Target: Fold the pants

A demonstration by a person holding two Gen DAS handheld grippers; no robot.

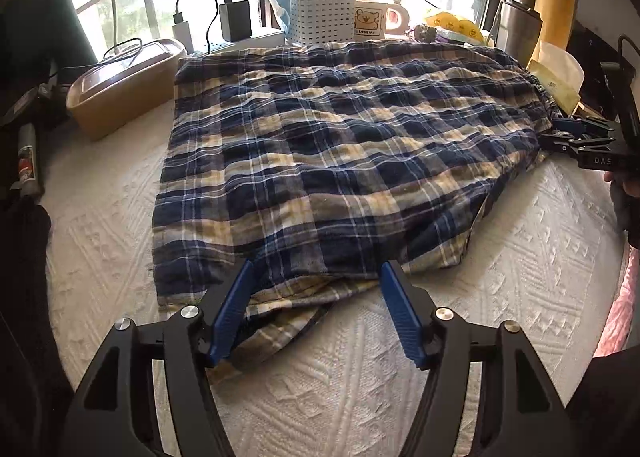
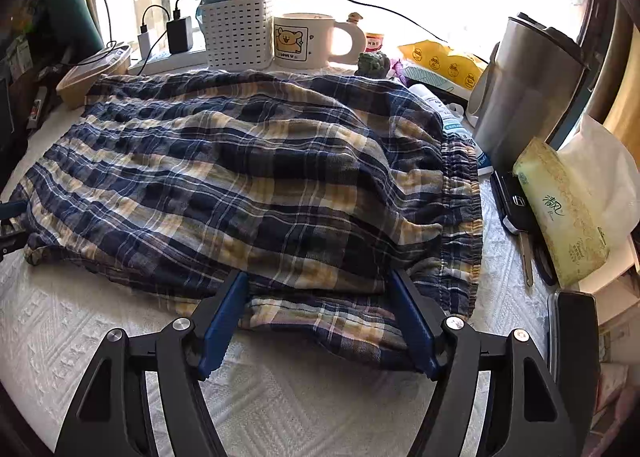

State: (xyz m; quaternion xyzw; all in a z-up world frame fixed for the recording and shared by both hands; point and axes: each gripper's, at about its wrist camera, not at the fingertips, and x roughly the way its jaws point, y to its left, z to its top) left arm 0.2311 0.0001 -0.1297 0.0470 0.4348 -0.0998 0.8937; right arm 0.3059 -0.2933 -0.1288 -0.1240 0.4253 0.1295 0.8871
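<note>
The pants [image 1: 332,161] lay on the white table cover [image 1: 500,297], already folded at least once into a wide bundle; I judged one or two folds were left. The left gripper [image 1: 316,277] and the right gripper [image 2: 318,285] both stood open at its near edge, holding nothing. I counted one pants, two grippers, one mug [image 2: 306,41], one basket [image 2: 236,35].

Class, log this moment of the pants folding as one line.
pants: flat, part-folded | left gripper: open at near edge | right gripper: open near waistband
</note>
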